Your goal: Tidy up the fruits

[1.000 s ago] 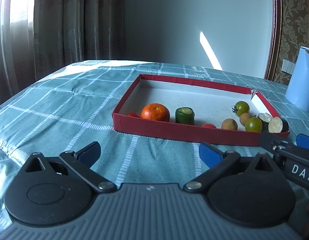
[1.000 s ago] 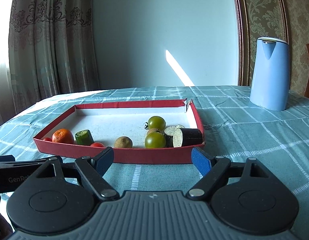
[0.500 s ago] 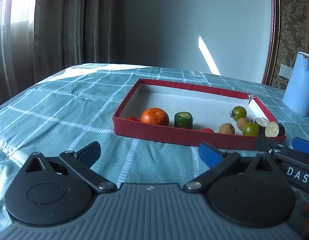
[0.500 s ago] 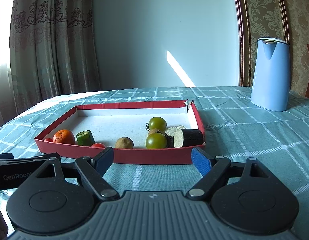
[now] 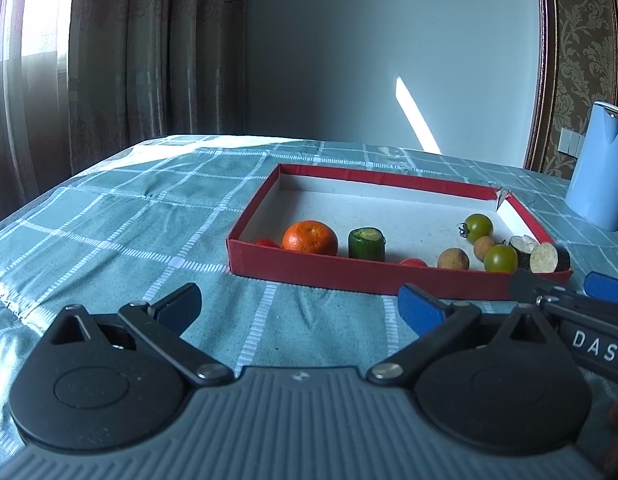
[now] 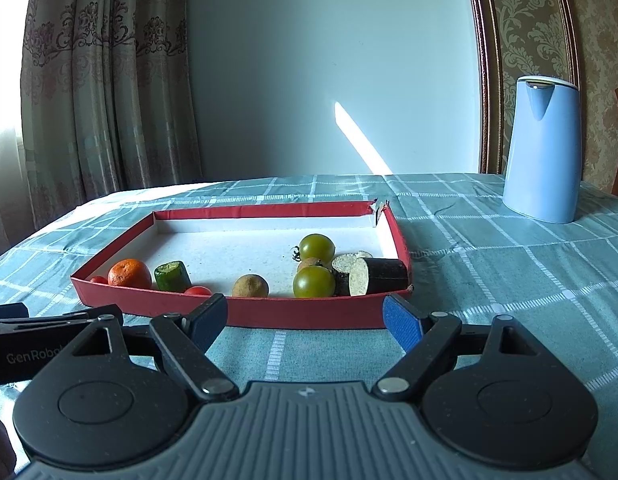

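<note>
A shallow red tray [image 5: 393, 278] [image 6: 309, 314] with a white floor lies on the checked cloth. In it sit an orange [image 5: 309, 237] [image 6: 129, 273], a cut cucumber piece [image 5: 366, 243] [image 6: 172, 276], small red tomatoes [image 5: 414, 262] [image 6: 197, 290], brown round fruits [image 5: 453, 259] [image 6: 250, 285], two green tomatoes [image 5: 478, 227] [image 6: 317, 247] and dark eggplant pieces [image 5: 548, 257] [image 6: 379, 277]. My left gripper [image 5: 299, 304] stands open in front of the tray's left half, nothing between its fingers. My right gripper [image 6: 305, 318] stands open before the tray's right half, also empty.
A tall light-blue jug [image 6: 543, 148] [image 5: 599, 164] stands on the table to the right of the tray. Curtains hang at the left and a plain wall is behind. Teal checked cloth [image 5: 129, 232] covers the table around the tray.
The left wrist view has tilted up slightly, so the tray sits a little lower in it. Both grippers stay open and nothing in the tray has moved.
</note>
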